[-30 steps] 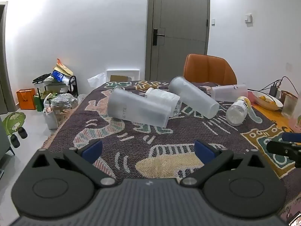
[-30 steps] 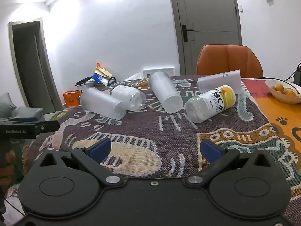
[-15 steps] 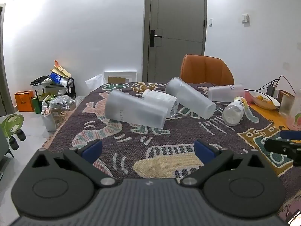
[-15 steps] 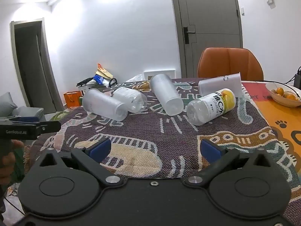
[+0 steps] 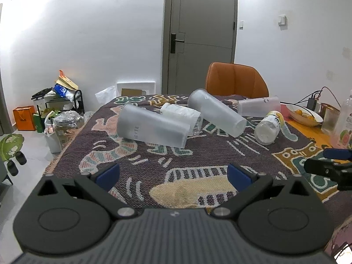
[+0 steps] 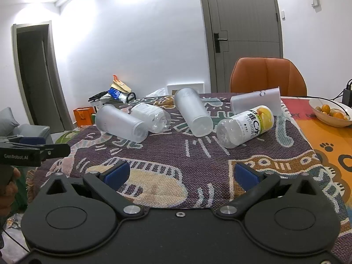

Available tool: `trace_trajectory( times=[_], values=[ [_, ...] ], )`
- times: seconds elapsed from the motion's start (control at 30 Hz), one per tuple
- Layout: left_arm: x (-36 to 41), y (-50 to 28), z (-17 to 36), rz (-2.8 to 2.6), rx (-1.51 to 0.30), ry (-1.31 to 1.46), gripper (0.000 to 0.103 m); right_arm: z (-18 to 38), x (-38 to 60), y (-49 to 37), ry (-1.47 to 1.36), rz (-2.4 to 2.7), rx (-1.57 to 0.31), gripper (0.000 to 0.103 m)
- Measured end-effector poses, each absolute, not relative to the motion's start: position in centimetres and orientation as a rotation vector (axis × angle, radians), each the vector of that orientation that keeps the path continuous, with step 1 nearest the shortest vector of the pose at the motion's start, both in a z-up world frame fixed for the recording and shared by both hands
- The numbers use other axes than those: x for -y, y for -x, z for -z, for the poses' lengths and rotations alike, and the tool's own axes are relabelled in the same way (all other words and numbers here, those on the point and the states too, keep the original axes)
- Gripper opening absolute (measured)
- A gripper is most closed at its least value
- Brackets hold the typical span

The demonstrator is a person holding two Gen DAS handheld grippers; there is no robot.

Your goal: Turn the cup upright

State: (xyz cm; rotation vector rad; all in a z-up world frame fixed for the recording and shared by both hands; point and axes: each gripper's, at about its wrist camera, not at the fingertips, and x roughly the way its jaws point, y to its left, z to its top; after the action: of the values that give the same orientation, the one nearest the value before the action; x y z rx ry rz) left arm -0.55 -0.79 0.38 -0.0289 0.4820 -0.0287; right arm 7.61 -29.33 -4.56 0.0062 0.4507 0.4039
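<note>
Three frosted plastic cups lie on their sides on the patterned cloth: a near left cup (image 5: 151, 128) (image 6: 121, 123), a middle cup (image 5: 216, 112) (image 6: 192, 114) and a far right cup (image 5: 259, 106) (image 6: 255, 102). Two bottles lie among them: a clear one (image 5: 181, 115) (image 6: 151, 116) and a labelled yellow one (image 5: 269, 126) (image 6: 244, 125). My left gripper (image 5: 173, 175) is open and empty, well short of the near cup. My right gripper (image 6: 181, 173) is open and empty, short of the bottles.
An orange chair (image 5: 236, 80) stands behind the table. A fruit bowl (image 6: 330, 112) sits at the right on the orange mat, with a bottle (image 5: 344, 121) and cables nearby. Clutter and bags (image 5: 57, 110) stand on the floor to the left.
Both grippers have risen slightly and drawn back a little; the cups and bottles have not moved. Both stay open.
</note>
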Motion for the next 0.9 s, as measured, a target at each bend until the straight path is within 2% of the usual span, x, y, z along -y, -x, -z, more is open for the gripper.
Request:
trace_trajectory(
  times=[0.9],
  values=[
    [0.63,0.73,-0.57,0.028,-0.472,0.053,0.103,4.79,29.30,-7.50,0.008,-0.391,-0.441,0.103]
  ],
)
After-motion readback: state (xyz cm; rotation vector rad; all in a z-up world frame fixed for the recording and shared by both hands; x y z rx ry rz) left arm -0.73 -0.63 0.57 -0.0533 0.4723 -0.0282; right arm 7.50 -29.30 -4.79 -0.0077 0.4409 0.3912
